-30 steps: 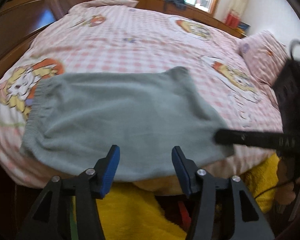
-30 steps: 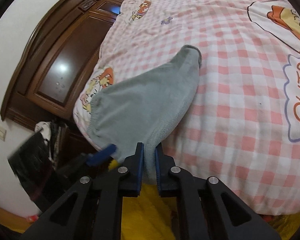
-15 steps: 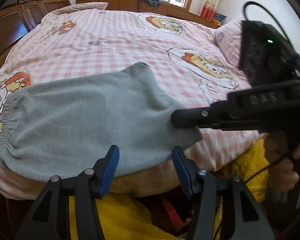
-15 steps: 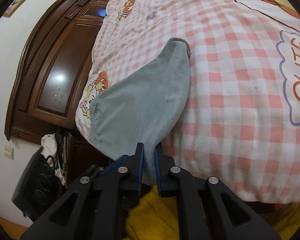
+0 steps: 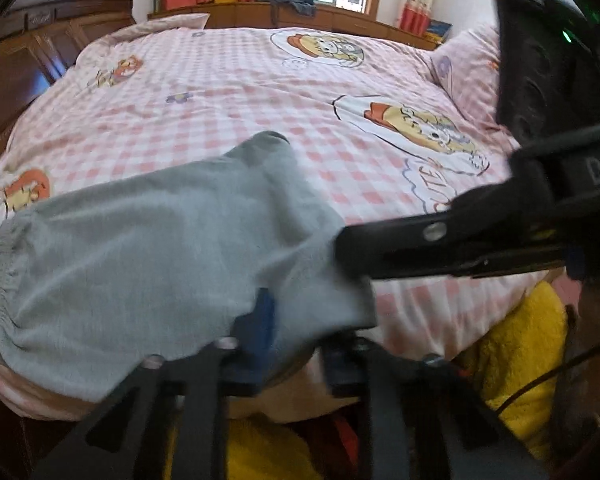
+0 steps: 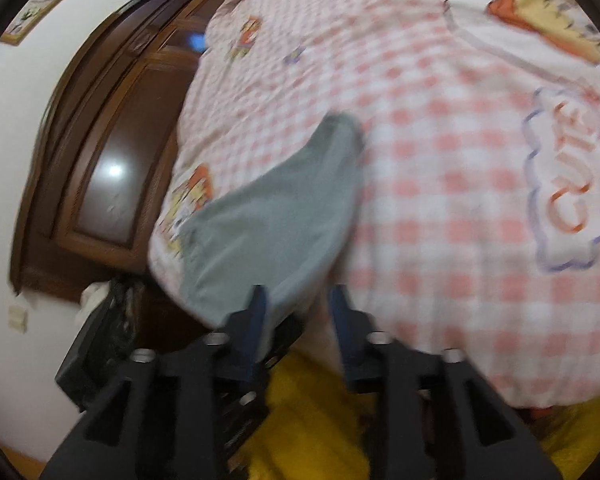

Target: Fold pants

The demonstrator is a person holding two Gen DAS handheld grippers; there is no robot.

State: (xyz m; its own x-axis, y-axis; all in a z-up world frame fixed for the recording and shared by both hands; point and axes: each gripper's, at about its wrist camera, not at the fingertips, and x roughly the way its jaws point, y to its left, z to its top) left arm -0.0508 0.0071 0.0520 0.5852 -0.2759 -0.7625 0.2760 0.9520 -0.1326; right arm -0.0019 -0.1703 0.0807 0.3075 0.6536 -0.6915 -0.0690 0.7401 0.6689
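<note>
The grey pants (image 5: 152, 248), folded flat, lie at the near edge of the pink checked bed (image 5: 260, 92), waistband to the left. My left gripper (image 5: 300, 328) is at their near hem with its jaws closing. The cloth drapes over its tips and bunches between the blue pads (image 5: 266, 320). My right gripper (image 5: 340, 256) comes in from the right, its tip at the pants' right corner. In the right wrist view the right gripper (image 6: 298, 308) has its jaws opening. The corner of the pants (image 6: 276, 220) rests loose against the left pad (image 6: 256, 316).
A dark wooden cabinet (image 6: 100, 184) stands along the bed's left side. A pillow (image 5: 468, 68) lies at the far right. Yellow fleece (image 5: 516, 356) hangs below the bed's near edge. A window ledge with clothes (image 5: 288, 0) runs behind the bed.
My left gripper has pushed forward onto the pants' near hem and narrowed on it. My right gripper, earlier shut on the corner, has spread its jaws and let the cloth go.
</note>
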